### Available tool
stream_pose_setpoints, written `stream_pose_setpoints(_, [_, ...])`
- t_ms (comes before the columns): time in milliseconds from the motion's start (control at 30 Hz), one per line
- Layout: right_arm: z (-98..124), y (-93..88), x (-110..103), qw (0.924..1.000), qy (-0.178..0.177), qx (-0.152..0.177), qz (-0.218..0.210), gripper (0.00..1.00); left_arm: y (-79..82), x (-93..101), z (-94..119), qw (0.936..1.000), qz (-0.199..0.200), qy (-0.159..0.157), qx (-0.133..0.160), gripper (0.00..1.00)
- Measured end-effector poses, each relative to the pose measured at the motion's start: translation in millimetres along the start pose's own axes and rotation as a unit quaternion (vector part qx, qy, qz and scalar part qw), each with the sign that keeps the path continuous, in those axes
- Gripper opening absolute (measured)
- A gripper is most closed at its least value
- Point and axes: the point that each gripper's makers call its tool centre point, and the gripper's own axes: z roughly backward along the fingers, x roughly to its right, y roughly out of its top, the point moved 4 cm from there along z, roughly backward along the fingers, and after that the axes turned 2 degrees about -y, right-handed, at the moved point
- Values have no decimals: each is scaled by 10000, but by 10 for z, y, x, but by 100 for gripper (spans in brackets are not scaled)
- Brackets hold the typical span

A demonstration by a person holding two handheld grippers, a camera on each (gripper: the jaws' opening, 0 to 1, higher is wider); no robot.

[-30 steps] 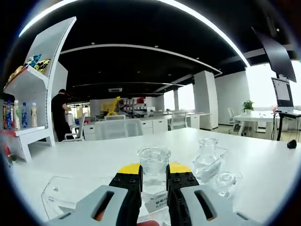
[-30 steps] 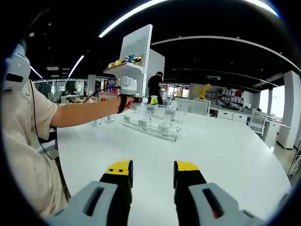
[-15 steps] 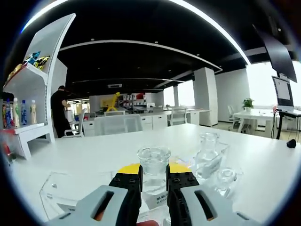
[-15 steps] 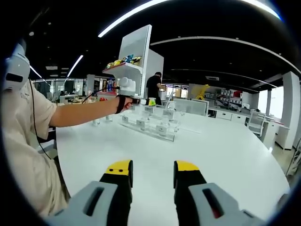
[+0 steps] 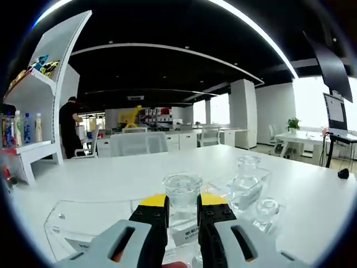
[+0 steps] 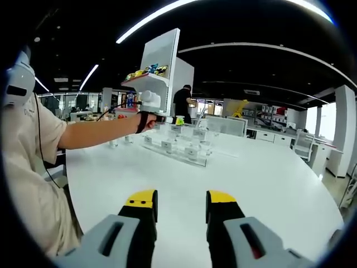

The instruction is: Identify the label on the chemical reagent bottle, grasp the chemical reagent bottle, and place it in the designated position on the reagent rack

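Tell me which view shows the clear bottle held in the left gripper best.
The left gripper view: the clear bottle stands close between the left gripper jaws, its white label partly showing. In the right gripper view that grip is far off at the reagent rack, the bottle too small to tell.

bottle (image 5: 182,202) — above rack (image 5: 83,226) — on table (image 5: 301,190)

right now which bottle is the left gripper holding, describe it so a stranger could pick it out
On the white table, find the clear acrylic reagent rack. At its near edge, a clear glass reagent bottle sits between the jaws of the left gripper. Unlike the free-standing glass bottles beside it, it is clamped by yellow-tipped jaws, with its white label showing.
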Motion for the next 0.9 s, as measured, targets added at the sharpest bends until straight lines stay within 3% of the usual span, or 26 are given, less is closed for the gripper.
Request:
stream_pose_setpoints(533, [36,12,47,9999,-51,88,-7,34,-11,36,60,9998,-66,-71,-144,21])
stream_pose_setpoints(700, [45,29,53,9999,-61,118,-2,34,-13,50,89,9997,-105,-135,-176,26])
stream_pose_setpoints(900, [51,41,56,9999,-69,152,-1,34,33,72,148,9998,-158,-129,18,33])
